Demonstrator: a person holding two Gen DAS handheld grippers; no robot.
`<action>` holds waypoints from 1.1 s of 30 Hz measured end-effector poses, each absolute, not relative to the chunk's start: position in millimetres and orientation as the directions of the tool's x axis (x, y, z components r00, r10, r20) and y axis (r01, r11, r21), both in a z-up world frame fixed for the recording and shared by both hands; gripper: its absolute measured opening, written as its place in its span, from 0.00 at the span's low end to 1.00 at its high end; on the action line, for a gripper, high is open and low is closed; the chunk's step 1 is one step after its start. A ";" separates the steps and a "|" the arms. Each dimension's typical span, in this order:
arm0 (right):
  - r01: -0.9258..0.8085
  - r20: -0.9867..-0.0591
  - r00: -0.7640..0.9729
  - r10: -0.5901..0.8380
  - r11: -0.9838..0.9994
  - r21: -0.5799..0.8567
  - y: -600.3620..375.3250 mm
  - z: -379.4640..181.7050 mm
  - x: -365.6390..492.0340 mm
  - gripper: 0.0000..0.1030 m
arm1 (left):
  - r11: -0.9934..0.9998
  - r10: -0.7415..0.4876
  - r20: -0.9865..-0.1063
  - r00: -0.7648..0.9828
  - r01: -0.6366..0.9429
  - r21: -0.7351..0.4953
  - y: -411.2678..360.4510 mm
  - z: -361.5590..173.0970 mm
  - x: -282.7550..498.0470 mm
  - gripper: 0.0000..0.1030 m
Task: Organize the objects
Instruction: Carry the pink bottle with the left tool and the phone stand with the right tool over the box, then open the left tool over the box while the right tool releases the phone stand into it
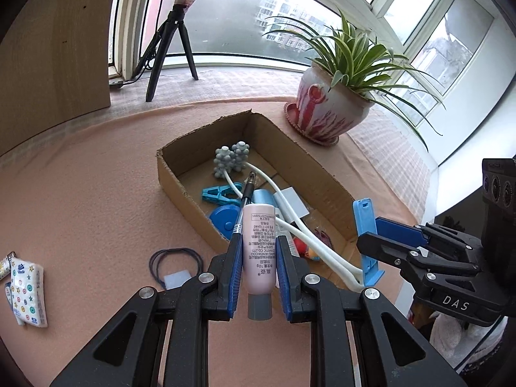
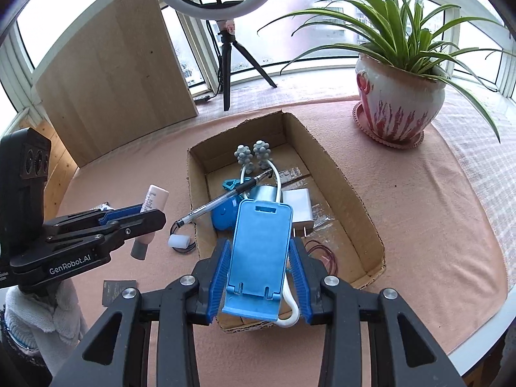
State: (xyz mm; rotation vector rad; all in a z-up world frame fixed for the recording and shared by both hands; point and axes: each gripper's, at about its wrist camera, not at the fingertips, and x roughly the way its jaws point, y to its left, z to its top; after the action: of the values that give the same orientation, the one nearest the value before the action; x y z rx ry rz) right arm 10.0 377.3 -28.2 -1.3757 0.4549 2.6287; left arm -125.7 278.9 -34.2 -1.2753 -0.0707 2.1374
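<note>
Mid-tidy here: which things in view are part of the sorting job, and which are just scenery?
Job:
- cardboard box
- pink tube, in left gripper
- blue phone stand, in right gripper
- pen
- tissue packet
- hair ties

Scenery:
- potted plant
- ring light tripod
- wooden board

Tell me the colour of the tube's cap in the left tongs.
Grey cap on a pale pink tube; clearest in the left wrist view.
</note>
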 end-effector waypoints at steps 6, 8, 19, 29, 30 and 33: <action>-0.265 -0.824 -0.566 -0.015 -0.943 0.200 394.4 -32.6 8.6 0.33 | -0.794 0.537 -0.781 -0.320 -0.505 -0.338 307.9 -37.7 -131.8 0.21; -0.267 -0.826 -0.563 -0.014 -0.943 0.199 399.1 -33.8 8.5 0.33 | -0.795 0.530 -0.784 -0.323 -0.510 -0.328 313.8 -38.4 -132.8 0.21; -0.312 -0.802 -0.597 0.015 -0.926 0.214 424.5 -29.8 14.0 0.62 | -0.824 0.502 -0.774 -0.385 -0.485 -0.294 310.4 -32.4 -134.9 0.69; -0.282 -0.796 -0.605 -0.036 -0.925 0.256 413.1 -27.8 10.5 0.62 | -0.860 0.472 -0.786 -0.399 -0.407 -0.309 263.7 -37.7 -134.6 0.69; -0.276 -0.795 -0.605 -0.042 -0.926 0.259 410.0 -27.8 9.2 0.62 | -0.865 0.465 -0.788 -0.404 -0.397 -0.307 256.9 -38.0 -134.3 0.69; -0.259 -0.794 -0.605 -0.062 -0.928 0.269 400.5 -27.4 5.2 0.62 | -0.881 0.445 -0.794 -0.414 -0.362 -0.305 233.1 -40.2 -135.2 0.69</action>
State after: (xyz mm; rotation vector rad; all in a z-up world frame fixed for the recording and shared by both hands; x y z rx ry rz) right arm 5.2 400.5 -27.4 -1.3378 0.5510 2.6612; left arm -135.2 233.1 -40.2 -1.3271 -0.1177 2.2976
